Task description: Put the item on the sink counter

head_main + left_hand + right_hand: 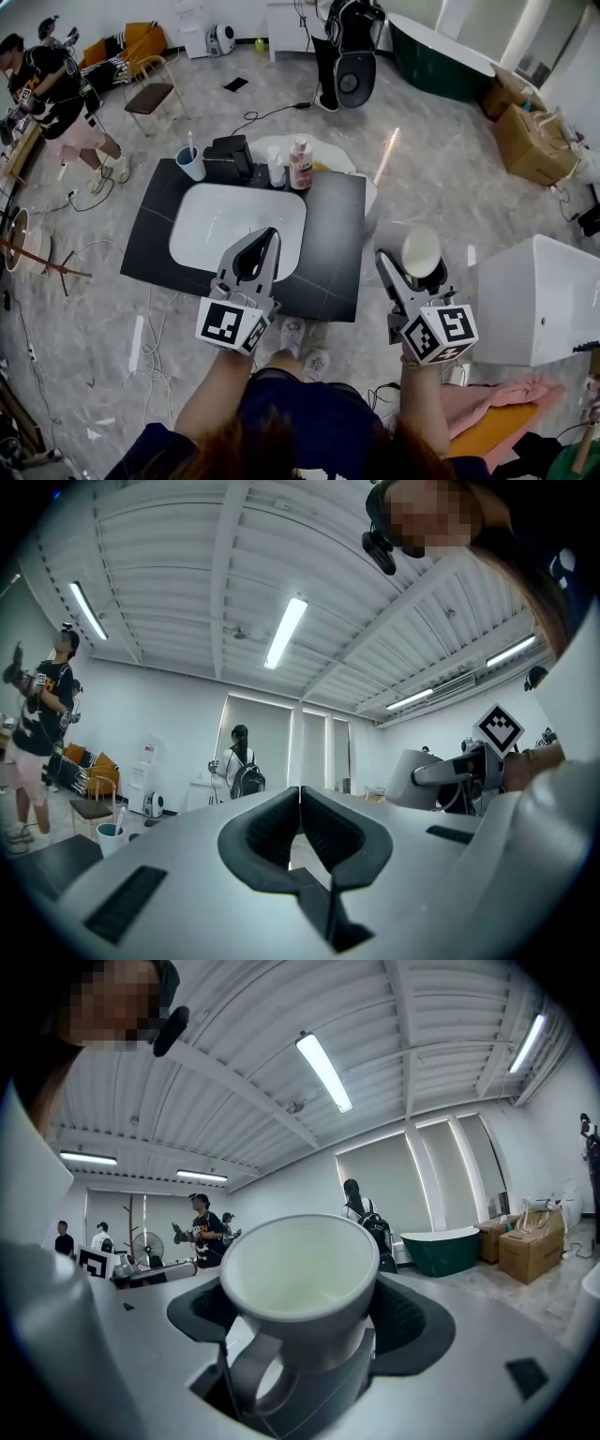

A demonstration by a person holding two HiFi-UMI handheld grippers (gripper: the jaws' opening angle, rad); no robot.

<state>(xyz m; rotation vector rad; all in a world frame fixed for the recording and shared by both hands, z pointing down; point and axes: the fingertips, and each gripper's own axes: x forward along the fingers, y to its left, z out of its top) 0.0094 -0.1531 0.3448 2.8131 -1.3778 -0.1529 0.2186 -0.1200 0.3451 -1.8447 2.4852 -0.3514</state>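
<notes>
- The right gripper (418, 272) is clamping a white mug (298, 1283) by its body, with the handle facing the camera. The mug is hanging just off the sink counter's (328, 244) front right corner, not yet over it.
- The left gripper (300, 803) is riding with its jaws pressed together on nothing, above the counter's front edge.
- The step is likely calling for carrying the mug upright over bare black counter beside the basin (234, 225), setting it flat, then letting go.
- The mug is showing nothing inside. At the counter's back left, a blue cup (190, 164) is holding a pale stick.
</notes>
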